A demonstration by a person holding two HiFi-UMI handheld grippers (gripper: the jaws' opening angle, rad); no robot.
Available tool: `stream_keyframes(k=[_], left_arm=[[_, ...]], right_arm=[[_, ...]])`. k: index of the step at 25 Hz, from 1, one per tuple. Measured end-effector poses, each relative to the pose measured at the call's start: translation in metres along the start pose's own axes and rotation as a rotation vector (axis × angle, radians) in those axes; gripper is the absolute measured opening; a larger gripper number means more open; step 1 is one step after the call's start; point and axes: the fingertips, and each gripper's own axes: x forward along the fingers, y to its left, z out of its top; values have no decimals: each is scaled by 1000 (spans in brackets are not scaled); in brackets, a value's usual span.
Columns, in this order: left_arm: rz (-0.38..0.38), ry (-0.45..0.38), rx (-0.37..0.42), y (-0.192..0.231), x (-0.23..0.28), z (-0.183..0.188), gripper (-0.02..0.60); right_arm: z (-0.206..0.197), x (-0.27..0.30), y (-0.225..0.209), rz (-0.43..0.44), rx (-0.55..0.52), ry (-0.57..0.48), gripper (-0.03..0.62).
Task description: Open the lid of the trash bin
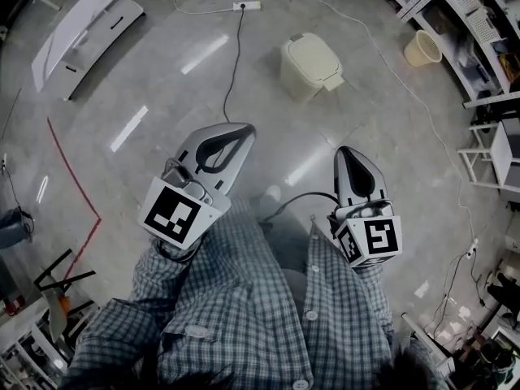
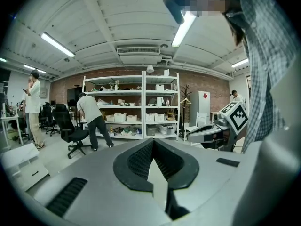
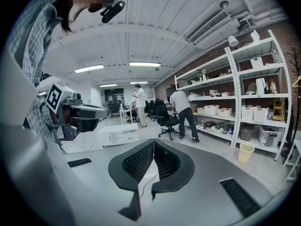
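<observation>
Cream trash bin [image 1: 310,70]: lid [image 1: 313,55] down; stood well ahead, roughly midway between both grippers.
Left gripper [image 1: 242,130]: clenched, empty.
Right gripper [image 1: 349,151]: clenched, empty.

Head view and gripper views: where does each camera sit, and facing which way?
Head view: on the head, steeply down at trash bin, left gripper, right gripper, plaid sleeves.
Left gripper view: on that gripper, level toward shelves; own shut jaws show.
Right gripper view: likewise, along the shelves; shut jaws show.
Both gripper views share the shelves.
</observation>
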Motion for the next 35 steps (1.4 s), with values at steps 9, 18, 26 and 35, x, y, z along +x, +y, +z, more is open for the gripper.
stream_keyframes(k=[9,18,26,35], left_arm=[[18,17,-9,-4,8,0,5],[24,2,-22,7,6,1,5],[-24,-17,-22,31,24,4,5],[-91,-1,-13,77,53,8,5]], right_arm=[[-9,0,-14,3,29,16,18],[-1,7,-6,9,10,6,18],[6,21,-13,-47,-2,18,18],[17,72,-20,-95,38,26,18]])
